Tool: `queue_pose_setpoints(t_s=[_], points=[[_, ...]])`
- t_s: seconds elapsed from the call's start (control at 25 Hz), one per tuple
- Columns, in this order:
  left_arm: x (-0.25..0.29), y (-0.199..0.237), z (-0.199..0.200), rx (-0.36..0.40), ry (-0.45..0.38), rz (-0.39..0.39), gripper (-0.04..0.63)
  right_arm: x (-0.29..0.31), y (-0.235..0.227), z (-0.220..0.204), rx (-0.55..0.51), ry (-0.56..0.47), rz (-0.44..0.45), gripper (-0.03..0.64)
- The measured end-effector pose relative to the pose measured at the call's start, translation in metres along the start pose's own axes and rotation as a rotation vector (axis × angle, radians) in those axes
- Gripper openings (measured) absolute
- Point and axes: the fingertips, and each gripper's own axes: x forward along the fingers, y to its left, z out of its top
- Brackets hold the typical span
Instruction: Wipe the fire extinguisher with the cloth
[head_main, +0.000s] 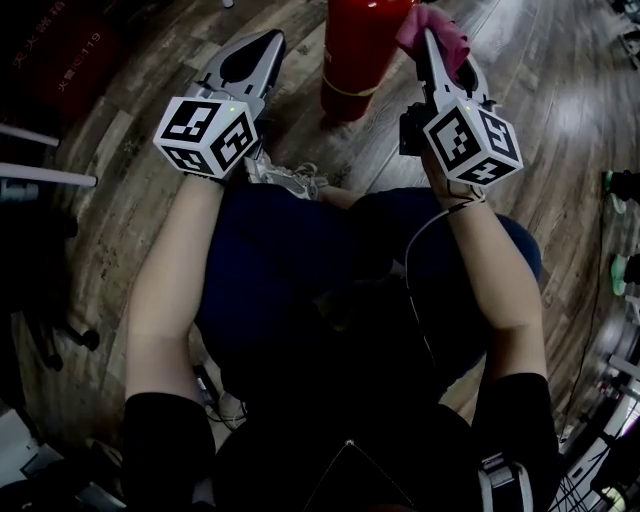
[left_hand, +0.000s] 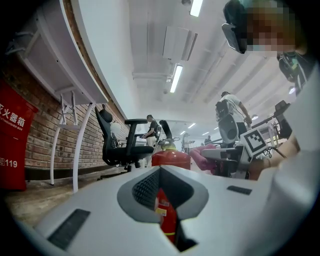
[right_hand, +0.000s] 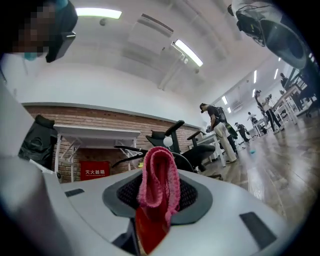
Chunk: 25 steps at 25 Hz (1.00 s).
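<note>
We hold the left gripper (head_main: 272, 40) at the upper left of the head view, its jaws closed together on nothing, just left of the red fire extinguisher (head_main: 358, 50). The fire extinguisher stands on the wooden floor (head_main: 560, 130) at the top centre. Our right gripper (head_main: 428, 38) is clamped on the pink cloth (head_main: 445, 30), which meets the cylinder's right edge at the upper right, though we cannot tell if it presses on it.

Red fire extinguisher (head_main: 356, 60) upright on the wood floor (head_main: 545, 95); pink knitted cloth (head_main: 441, 27), folded and pinched in the right gripper (head_main: 430, 42), pressed against its side
</note>
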Motion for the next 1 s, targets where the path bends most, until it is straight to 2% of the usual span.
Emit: queue_pose_setpoints(t_s=[0.12,0.36,1.0], points=[[0.000,0.000,0.000,-0.001,-0.001,0.001,0.014,0.003,0.006,-0.007,-0.049,0.002,-0.012,0.138],[0.001,0.001,0.000,-0.008,-0.002,-0.006,0.014,0.003,0.004,-0.021,-0.078,0.016,-0.026,0.138],[-0.001,0.000,0.001,-0.007,-0.001,-0.007,0.015,-0.003,-0.004,-0.070,-0.055,0.144,-0.040,0.138]])
